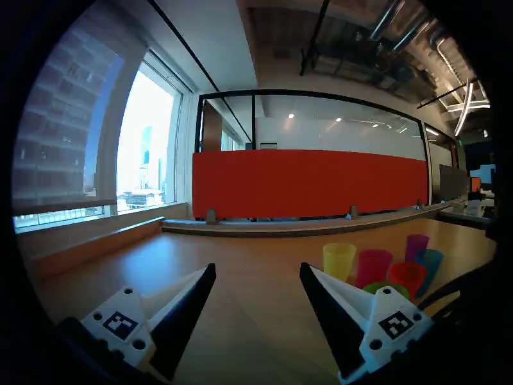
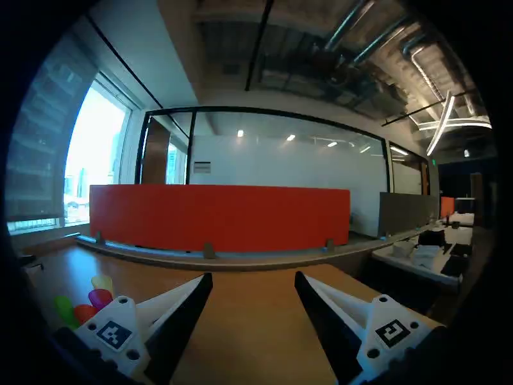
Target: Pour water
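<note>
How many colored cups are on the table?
6, clustered at right in the left gripper view: yellow cup, pink cup, purple cup, blue cup, red cup, green cup partly hidden. More may be hidden.

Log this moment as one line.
left gripper: open, empty | right gripper: open, empty | cups: grouped on desk | pour: not started

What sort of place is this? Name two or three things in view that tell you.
Most likely an open-plan office: a long wooden desk with an orange-red divider panel, a glass-walled room behind, and exposed ceiling pipes.
</note>
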Motion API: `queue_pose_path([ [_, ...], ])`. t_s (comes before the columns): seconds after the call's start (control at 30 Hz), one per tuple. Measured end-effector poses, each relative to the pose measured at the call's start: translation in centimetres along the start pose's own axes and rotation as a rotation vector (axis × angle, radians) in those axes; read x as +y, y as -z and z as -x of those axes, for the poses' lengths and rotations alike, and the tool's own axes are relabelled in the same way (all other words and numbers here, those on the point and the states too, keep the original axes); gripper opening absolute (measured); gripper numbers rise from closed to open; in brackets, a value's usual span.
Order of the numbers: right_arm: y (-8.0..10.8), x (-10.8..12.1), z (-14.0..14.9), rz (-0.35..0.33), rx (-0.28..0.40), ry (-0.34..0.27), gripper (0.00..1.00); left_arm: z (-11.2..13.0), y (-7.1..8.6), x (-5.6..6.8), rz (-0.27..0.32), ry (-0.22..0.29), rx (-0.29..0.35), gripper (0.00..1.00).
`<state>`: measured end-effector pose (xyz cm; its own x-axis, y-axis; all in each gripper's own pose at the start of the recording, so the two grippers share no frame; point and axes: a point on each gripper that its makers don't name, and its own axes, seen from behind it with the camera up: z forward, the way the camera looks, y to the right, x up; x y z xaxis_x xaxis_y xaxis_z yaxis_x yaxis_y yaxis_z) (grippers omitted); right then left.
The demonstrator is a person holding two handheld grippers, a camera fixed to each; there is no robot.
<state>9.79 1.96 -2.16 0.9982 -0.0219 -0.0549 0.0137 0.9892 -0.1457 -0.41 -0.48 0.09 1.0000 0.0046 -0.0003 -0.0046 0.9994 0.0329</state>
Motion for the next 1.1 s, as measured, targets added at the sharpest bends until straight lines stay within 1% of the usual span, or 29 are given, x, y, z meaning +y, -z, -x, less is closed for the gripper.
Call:
queue_pose_path([
  [0.3,0.2,0.6,0.1,0.003,0.041,0.012,0.99,0.0,0.0,0.1,0.0,-0.001,0.0,0.97],
  [0.5,0.2,0.1,1.0,-0.006,0.058,0.032,0.99,0.0,-0.1,0.1,0.0,-0.001,0.0,0.98],
  [0.6,0.0,0.0,1.8,-0.01,0.056,0.04,0.99,0.0,0.0,0.1,0.0,-0.001,0.0,0.98],
  [0.7,-0.2,-0.2,2.7,-0.019,0.051,0.032,0.99,0.0,0.0,0.1,0.0,-0.001,0.0,0.98],
  [0.9,-0.4,-1.2,4.3,-0.062,0.048,-0.031,0.99,0.0,-0.1,0.0,0.0,-0.001,0.0,0.97],
  [0.97,-0.5,-1.5,5.1,-0.074,0.037,-0.043,0.99,0.0,-0.1,0.0,0.0,-0.001,0.0,0.97],
  [1.1,-0.5,-1.9,6.7,-0.089,0.016,-0.05,0.99,0.0,-0.1,0.0,0.0,-0.001,0.0,0.97],
])
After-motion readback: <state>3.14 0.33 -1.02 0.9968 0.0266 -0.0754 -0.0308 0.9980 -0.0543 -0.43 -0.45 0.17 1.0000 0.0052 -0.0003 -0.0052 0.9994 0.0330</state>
